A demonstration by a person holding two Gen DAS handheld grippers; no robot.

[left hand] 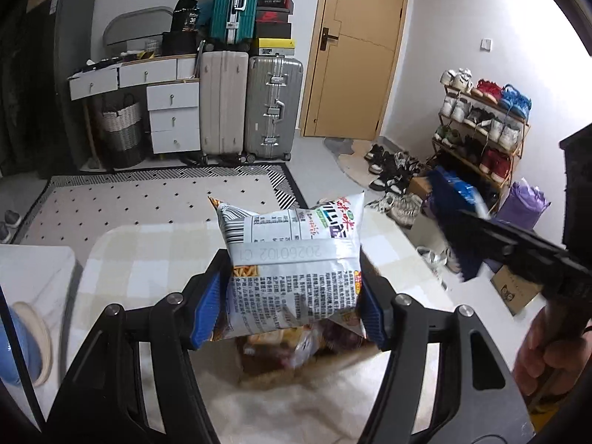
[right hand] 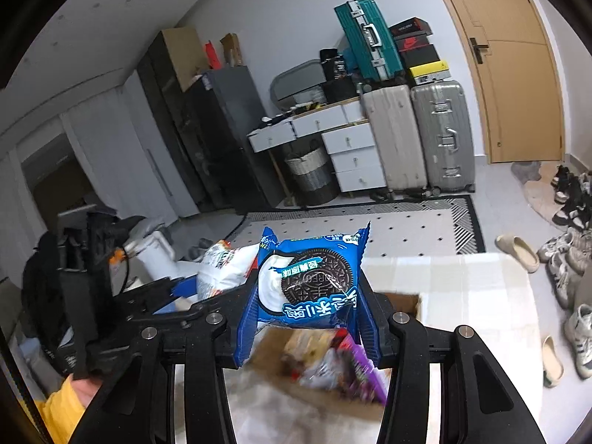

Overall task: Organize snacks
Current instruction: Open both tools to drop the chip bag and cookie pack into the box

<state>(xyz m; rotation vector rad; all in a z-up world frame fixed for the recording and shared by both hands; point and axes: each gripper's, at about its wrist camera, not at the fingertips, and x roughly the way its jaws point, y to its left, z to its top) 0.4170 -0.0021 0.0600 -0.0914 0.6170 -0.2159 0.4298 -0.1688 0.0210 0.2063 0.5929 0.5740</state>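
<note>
My left gripper (left hand: 292,296) is shut on a silver-white noodle snack bag (left hand: 292,259), held above a cardboard box (left hand: 266,366) of mixed snacks. My right gripper (right hand: 303,296) is shut on a blue Oreo pack (right hand: 307,285), held above the same box (right hand: 405,303), whose contents are blurred. The right gripper with the blue pack (left hand: 455,192) shows at the right of the left wrist view. The left gripper and its white bag (right hand: 222,266) show at the left of the right wrist view.
The box sits on a table with a checked cloth (left hand: 148,255) (right hand: 462,288). Beyond are a patterned rug (left hand: 148,192), suitcases (left hand: 251,107), drawers (left hand: 174,118), a door (left hand: 355,48) and a shoe rack (left hand: 481,122). Shoes lie on the floor (right hand: 562,262).
</note>
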